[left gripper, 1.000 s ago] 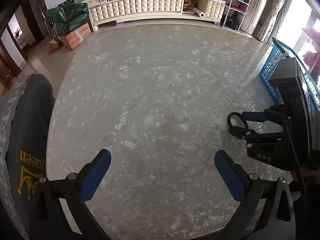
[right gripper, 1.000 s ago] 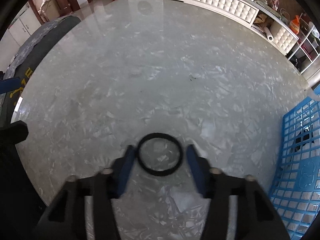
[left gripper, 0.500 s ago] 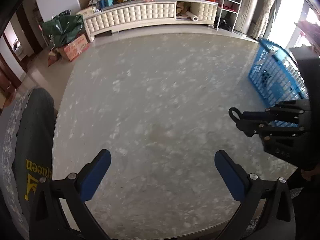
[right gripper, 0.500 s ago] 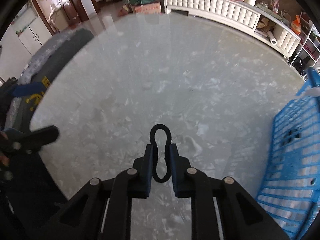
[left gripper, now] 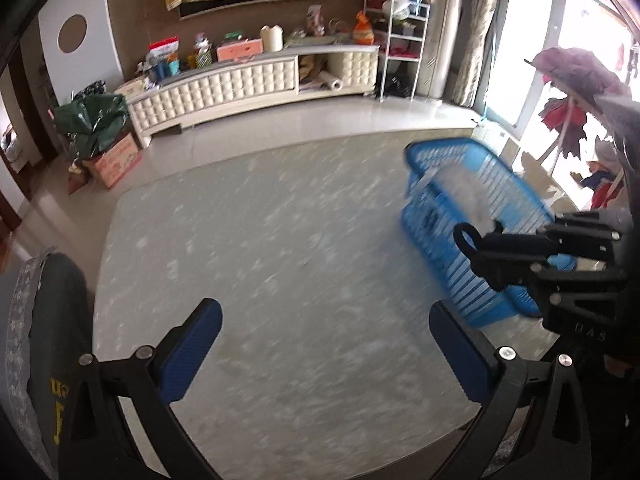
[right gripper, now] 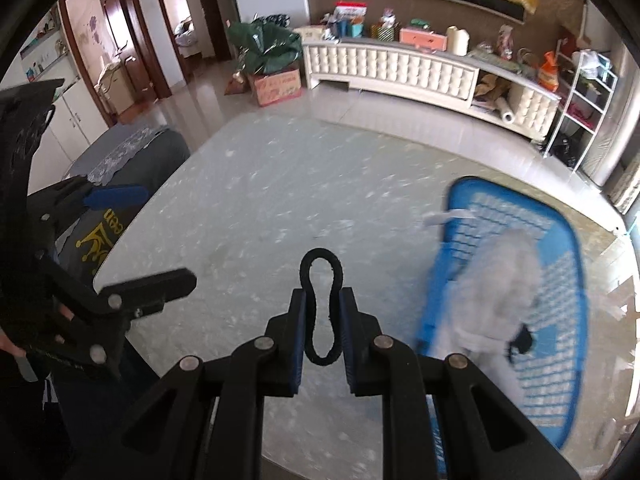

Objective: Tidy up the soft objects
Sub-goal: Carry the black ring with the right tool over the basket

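My right gripper (right gripper: pixel 322 300) is shut on a black hair tie (right gripper: pixel 331 268), squeezed into a figure-eight loop and held above the marble table (right gripper: pixel 260 216). In the left wrist view the right gripper (left gripper: pixel 486 242) and the hair tie (left gripper: pixel 464 236) hang beside the blue basket (left gripper: pixel 448 236). My left gripper (left gripper: pixel 325 328) is open and empty above the table (left gripper: pixel 280 260). The blue basket (right gripper: pixel 560 280) at the right holds a white fluffy item (right gripper: pixel 504 280) and a small black thing (right gripper: pixel 522 340).
A dark cushioned chair with yellow print (left gripper: pixel 52 340) stands at the table's left edge. A white cabinet (left gripper: pixel 256 84), a box with green bags (left gripper: pixel 108 152) and a wire shelf (left gripper: pixel 404 48) stand across the room.
Both grippers have risen and tilted up, so the room shows. The right gripper closed on the hair tie, squeezed it from a round ring, and lifted it toward the basket.
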Demonstrator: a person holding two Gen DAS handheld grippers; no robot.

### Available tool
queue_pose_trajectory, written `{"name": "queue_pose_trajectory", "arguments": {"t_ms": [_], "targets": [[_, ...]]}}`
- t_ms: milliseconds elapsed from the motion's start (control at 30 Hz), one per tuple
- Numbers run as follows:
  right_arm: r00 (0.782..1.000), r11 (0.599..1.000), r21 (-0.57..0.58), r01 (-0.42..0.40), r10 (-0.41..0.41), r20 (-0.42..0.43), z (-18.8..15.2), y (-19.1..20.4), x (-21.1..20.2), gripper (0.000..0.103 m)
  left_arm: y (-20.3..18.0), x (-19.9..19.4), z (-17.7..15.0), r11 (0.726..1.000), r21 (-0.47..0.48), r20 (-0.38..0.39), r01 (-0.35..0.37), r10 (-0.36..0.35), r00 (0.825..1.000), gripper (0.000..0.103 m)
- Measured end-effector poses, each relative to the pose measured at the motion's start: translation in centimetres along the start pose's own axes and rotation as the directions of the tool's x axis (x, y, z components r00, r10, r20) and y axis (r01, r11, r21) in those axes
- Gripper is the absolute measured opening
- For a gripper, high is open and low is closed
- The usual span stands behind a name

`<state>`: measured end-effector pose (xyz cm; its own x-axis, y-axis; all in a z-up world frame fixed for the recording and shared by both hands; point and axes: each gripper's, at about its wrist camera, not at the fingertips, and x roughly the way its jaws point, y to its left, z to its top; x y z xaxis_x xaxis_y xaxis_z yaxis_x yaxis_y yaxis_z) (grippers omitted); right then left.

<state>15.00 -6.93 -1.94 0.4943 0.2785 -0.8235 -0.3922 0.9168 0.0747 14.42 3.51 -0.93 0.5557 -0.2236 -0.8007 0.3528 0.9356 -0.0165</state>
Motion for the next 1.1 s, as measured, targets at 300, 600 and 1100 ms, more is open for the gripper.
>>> {"name": "queue_pose_trajectory", "arguments": {"t_ms": [300, 600, 1100], "targets": [[0.997, 0.994, 0.106, 0.039, -0.046, 0.066, -1.7, -4.8, -2.9, 0.015, -4.9, 0.1, 2.9, 0.998, 0.061, 0.029, 0.004, -0.006, 1.000, 0.103], [0.995, 0.980, 0.186, 0.064, -0.076, 0.058, -3.0, -8.5, -2.4, 0.015, -9.3, 2.6, 4.0, 0.996, 0.093, 0.021, 0.004, -0.006, 1.000, 0.103], [0.995, 0.970, 0.231, 0.071, -0.053, -0.084, -4.5, -12.5, 1.8, 0.015, -11.0, 7.5, 4.4, 0.995, 0.100, -0.083, 0.007, 0.001, 0.997, 0.103]]}}
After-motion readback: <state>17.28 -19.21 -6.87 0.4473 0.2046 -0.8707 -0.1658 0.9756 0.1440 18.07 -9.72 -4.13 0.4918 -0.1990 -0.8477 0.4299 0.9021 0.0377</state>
